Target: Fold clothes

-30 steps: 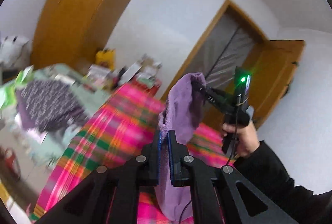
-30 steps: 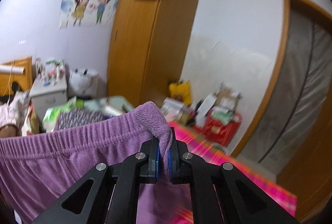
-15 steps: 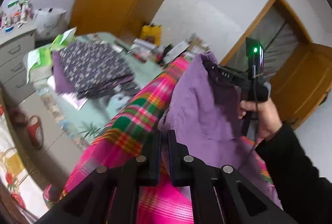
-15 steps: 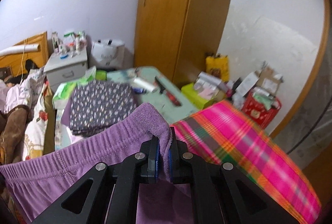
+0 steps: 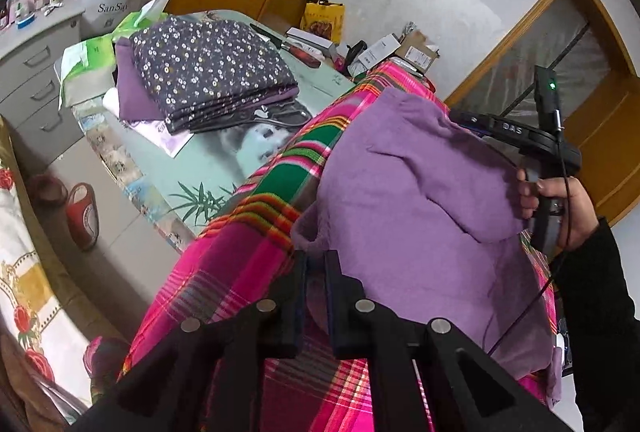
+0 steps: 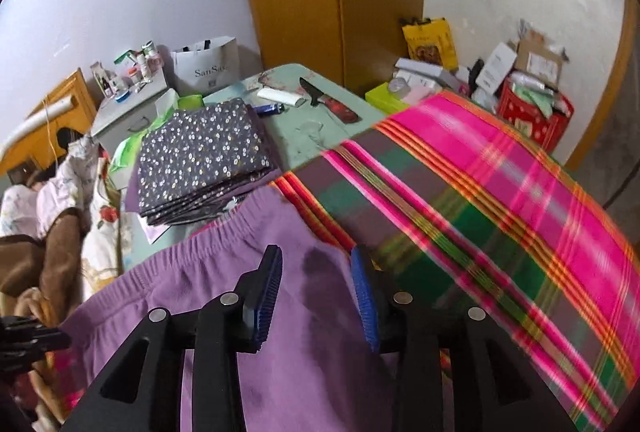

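A purple garment [image 5: 420, 192] with an elastic waistband [image 6: 208, 268] lies draped over the pink and green plaid cloth [image 6: 500, 192] on the table. My left gripper [image 5: 316, 264] pinches one edge of the garment; its jaws are opening slightly with the cloth still between them. My right gripper [image 6: 316, 252] hovers just above the garment near the waistband. Its jaws are opening, its blue pads [image 6: 268, 292] stand wide apart, and they touch nothing. In the left wrist view a hand [image 5: 560, 200] in a dark sleeve holds that right gripper at the garment's far edge.
A folded stack of dark floral fabric [image 6: 200, 152] sits on the pale green table beyond the plaid. A knife [image 6: 332, 102] and small items lie behind it. Boxes and a red basket [image 6: 536, 112] crowd the far right. Grey drawers [image 5: 32, 80] and a slipper [image 5: 82, 216] are at the left.
Both grippers came down and tilted toward the table, lowering the purple garment onto the plaid cloth. The right gripper opened and let go of the cloth edge it held.
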The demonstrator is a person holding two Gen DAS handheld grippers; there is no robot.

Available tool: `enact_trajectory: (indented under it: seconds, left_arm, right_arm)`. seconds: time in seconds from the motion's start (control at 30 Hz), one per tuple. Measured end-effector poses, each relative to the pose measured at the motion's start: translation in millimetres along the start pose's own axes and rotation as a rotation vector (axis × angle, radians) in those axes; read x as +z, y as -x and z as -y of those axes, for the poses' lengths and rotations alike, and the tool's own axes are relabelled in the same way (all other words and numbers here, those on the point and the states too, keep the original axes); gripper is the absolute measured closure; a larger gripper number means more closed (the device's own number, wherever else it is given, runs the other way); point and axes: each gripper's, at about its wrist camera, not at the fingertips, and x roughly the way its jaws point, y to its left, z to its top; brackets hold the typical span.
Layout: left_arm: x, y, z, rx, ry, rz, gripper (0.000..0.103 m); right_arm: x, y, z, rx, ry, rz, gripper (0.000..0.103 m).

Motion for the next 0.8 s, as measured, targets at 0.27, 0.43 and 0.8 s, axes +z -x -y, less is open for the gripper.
enact_trajectory:
  seconds: [0.27,0.43,0.8]
  left_arm:
    - [1.0,-1.3,-4.1,-0.002,0.035,-0.010,0.094]
    - [3.0,-5.5,-4.9,0.000,0.037,-0.013,0.092]
    - [1.5,-4.5,5.9,-0.018,-0.045,0.003,0.094]
  right_arm:
    - [4.9,-14.9,-4.8,0.037,0.056,-0.109,0.066]
    - [16.2,-33.8,-26.7,0.088,0.141,-0.168,0.062]
    - [23.8,-47.4,-36.2,0.004,0.217,-0.142,0.095]
